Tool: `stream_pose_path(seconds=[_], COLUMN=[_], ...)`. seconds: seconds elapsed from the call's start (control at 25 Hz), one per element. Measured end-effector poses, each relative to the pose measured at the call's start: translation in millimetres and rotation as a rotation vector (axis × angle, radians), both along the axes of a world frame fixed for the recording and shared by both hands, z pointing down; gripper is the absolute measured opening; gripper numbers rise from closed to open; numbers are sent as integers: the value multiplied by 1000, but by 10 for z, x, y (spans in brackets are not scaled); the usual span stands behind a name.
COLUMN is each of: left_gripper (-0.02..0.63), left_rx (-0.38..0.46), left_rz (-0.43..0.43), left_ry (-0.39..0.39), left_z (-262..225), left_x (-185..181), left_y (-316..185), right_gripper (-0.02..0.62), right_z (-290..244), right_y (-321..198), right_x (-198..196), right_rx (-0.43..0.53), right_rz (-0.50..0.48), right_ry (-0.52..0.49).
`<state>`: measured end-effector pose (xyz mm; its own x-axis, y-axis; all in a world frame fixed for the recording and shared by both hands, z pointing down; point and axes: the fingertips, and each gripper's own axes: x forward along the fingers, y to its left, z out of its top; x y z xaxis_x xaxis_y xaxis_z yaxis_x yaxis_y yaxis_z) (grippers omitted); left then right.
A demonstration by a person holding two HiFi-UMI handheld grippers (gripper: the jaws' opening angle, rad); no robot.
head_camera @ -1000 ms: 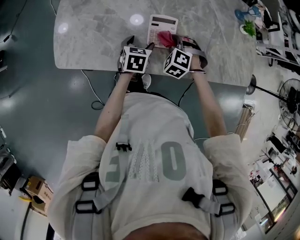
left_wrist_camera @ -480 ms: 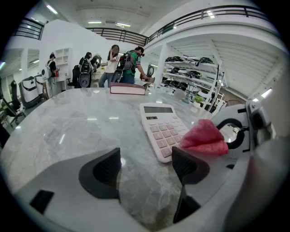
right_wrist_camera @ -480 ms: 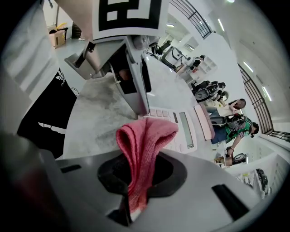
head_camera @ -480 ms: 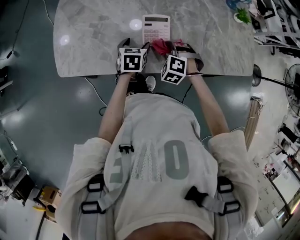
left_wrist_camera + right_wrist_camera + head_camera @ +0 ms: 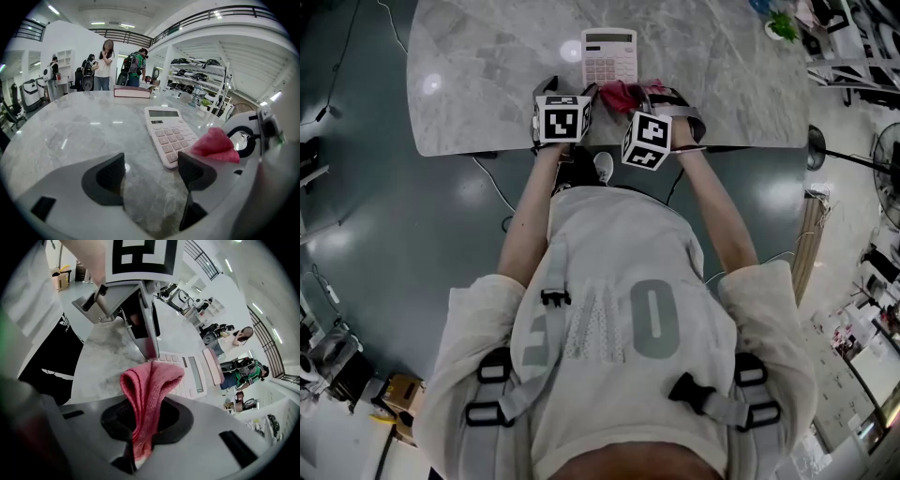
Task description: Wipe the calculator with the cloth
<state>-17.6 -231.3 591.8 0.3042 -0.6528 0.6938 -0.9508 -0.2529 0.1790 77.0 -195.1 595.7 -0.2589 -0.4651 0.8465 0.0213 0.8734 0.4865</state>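
Note:
A pale pink calculator (image 5: 610,57) lies flat on the grey marble table (image 5: 487,66) near its front edge; it also shows in the left gripper view (image 5: 171,132) and the right gripper view (image 5: 187,376). My right gripper (image 5: 140,423) is shut on a folded pink cloth (image 5: 147,392), held just off the calculator's near right corner. The cloth (image 5: 622,94) sits between the two marker cubes in the head view and shows at the right of the left gripper view (image 5: 213,144). My left gripper (image 5: 150,176) is open over bare marble, just left of the calculator's near end.
A closed book (image 5: 132,92) lies at the table's far side. People stand beyond the table (image 5: 104,65). Shelving with goods (image 5: 194,75) fills the right background. A cable (image 5: 487,183) runs over the dark floor below the table edge.
The head view has shifted slightly, so the calculator sits further left in frame. The right gripper with the cloth drew back from over the calculator's keys to its near right corner.

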Motion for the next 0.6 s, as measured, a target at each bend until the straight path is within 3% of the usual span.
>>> stream_pose_path(seconds=[0.16,0.28,0.32,0.48,0.6], left_gripper=[345,308,283,70,37], left_rx=[-1,118,165,324,404], left_rz=[-41,-167,-188,-227,-298], left_ry=[38,126,131,81,82], left_z=[-51,-443,-605,-1133,-1408], left_x=[-49,-190,-236,-463,-676], left_y=[1,-114,-156,-257,-253], right_gripper=[55,55,57,57,57], right_z=[-158,-443,-543,-858,-991], right_y=[-152,-419,-511,-856,-1062], right_x=[-46,-123,-147,-270,-368], right_rx=[3,83,109,195,230], right_rz=[16,14,14,7,-4], right_ry=[-27,-48,-54,-65,-65])
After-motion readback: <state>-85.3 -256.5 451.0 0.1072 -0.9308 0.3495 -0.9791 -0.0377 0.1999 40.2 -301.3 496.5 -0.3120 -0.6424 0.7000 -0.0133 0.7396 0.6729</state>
